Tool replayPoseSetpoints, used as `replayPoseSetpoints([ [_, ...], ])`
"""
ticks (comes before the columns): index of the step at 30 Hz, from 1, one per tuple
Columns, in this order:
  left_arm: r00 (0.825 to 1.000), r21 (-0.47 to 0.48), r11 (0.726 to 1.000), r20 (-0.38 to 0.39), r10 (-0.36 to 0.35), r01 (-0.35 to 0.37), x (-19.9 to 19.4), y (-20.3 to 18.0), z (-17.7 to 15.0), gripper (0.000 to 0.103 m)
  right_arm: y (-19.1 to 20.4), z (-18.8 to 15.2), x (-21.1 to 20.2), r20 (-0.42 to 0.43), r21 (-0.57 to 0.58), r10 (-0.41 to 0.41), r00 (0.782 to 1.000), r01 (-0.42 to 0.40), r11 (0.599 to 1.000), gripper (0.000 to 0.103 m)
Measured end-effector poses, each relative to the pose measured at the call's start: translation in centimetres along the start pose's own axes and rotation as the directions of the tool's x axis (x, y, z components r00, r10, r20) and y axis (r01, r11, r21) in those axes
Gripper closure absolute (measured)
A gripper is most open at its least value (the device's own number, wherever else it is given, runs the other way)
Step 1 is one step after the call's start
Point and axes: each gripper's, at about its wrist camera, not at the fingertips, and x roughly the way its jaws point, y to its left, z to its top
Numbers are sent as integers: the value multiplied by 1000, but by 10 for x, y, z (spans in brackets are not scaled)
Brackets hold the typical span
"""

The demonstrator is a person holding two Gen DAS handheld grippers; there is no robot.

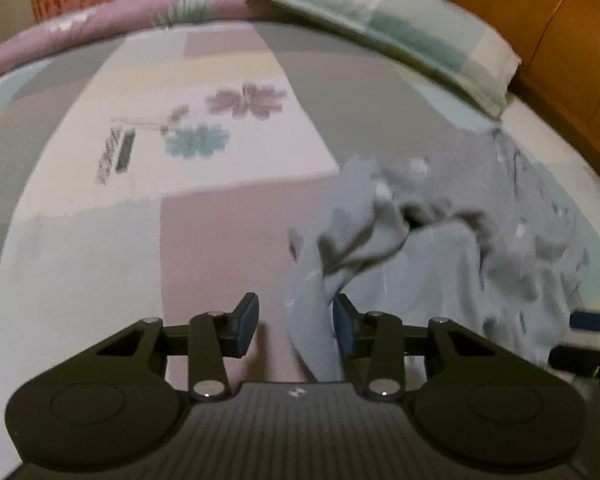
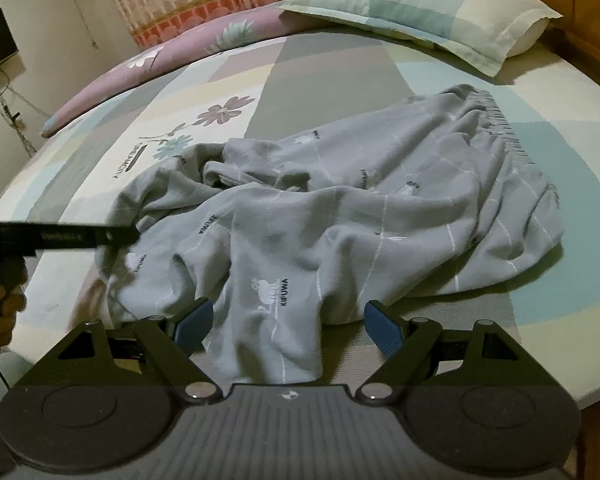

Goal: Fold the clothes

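A crumpled grey garment [image 2: 340,216], printed with small white figures and dark lettering, lies spread across the middle of a bed whose patchwork sheet [image 2: 332,64] shows blocks of grey, pink, cream and pale blue with a flower print. Its gathered waistband end points toward the pillow [image 2: 420,12] at the head of the bed, near the wooden headboard [image 1: 540,28], and a rolled mauve quilt [image 2: 148,64] runs along the far edge of the bed. The right gripper [image 2: 288,332] hangs over the near edge of the garment with its blue pads wide apart; a loose fold of the cloth lies between them, the left pad at the cloth's edge and the right pad clear of it, so nothing is clamped. The left gripper [image 1: 296,326] tilts down at the garment's left edge, where a hanging strip of grey cloth passes between its fingers; the strip lies against the right pad, while the left pad stands apart from it over bare sheet, so the claw is partly closed but not clenched on the cloth. In the right wrist view the left gripper appears as a dark bar reaching in from the left, touching the garment's edge, with the person's hand [image 2: 0,300] below it.
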Motion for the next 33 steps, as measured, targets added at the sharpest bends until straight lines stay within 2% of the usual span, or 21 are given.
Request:
replayPoseSetpoints([
  [2,1000,-8,1000,-18,-22,22,4,-1,-4,63,2,0,1,1,-5,10,1000,-10,1000,17],
  [3,999,-13,999,-22,-34,33,5,-1,-6,67,3,0,1,2,-7,15,1000,-15,1000,17],
  [6,998,-23,998,-16,-57,56,5,-1,-4,94,4,0,2,-3,-15,19,1000,-19,1000,17],
  [7,999,-5,999,-8,-37,37,3,-2,-2,97,4,0,2,-5,-18,18,1000,-18,1000,18],
  [14,998,67,996,41,53,-56,-1,7,27,98,3,1,-1,7,-17,14,1000,-14,1000,18],
  [22,985,93,982,72,157,-164,13,30,75,98,1,4,-1,12,-29,3,1000,-2,1000,18],
  [29,971,137,963,99,218,-231,20,42,119,98,-1,10,6,9,-58,7,1000,-6,998,19],
  [33,970,148,960,90,226,-238,30,49,137,97,7,13,14,27,-114,35,999,-32,993,25],
])
